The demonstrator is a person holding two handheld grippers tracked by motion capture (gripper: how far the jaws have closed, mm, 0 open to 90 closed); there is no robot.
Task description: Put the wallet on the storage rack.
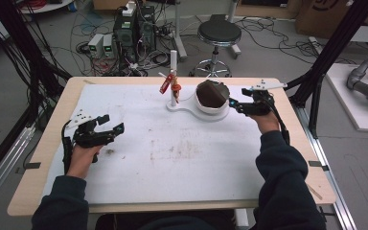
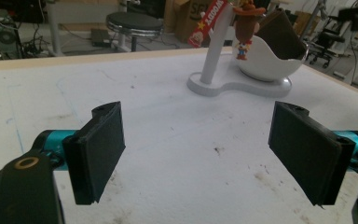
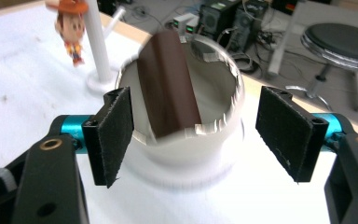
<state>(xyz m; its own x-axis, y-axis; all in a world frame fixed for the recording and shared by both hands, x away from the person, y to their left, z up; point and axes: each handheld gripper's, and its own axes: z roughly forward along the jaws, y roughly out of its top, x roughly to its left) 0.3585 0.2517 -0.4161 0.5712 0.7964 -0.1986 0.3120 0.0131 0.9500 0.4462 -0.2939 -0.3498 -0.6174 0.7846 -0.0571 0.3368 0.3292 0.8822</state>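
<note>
A: Nearest the person, what sits on the desk (image 1: pixel 48 163)?

B: At about eight o'clock the left gripper (image 1: pixel 110 125) rests low over the white mat (image 1: pixel 172 158), its jaws wide apart with nothing between them. A few dark smudges mark the mat in front of it.

A: And the other side?

B: At about two o'clock the right gripper (image 1: pixel 232 103) is held just beside the bowl (image 1: pixel 214 106), jaws spread apart and empty. In the right gripper view the pads (image 3: pixel 114 135) frame the near rim of the bowl (image 3: pixel 186 140) without touching it.

A: What is in the bowl?

B: A brown flat wallet (image 3: pixel 168 91) stands tilted inside, leaning against the far wall, its top edge above the rim.

A: Anything standing in the way?

B: The bowl shares a white base (image 1: pixel 184 108) with a post (image 1: pixel 173 76) at twelve o'clock. A small cowboy figure (image 2: pixel 245 28) and a red tag (image 2: pixel 207 21) hang from the post, between the left gripper and the bowl.

A: Beyond the desk?

B: A black stool (image 1: pixel 219 33), computer towers (image 1: pixel 134 26) and loose cables (image 1: pixel 91 43) on the floor.
</note>
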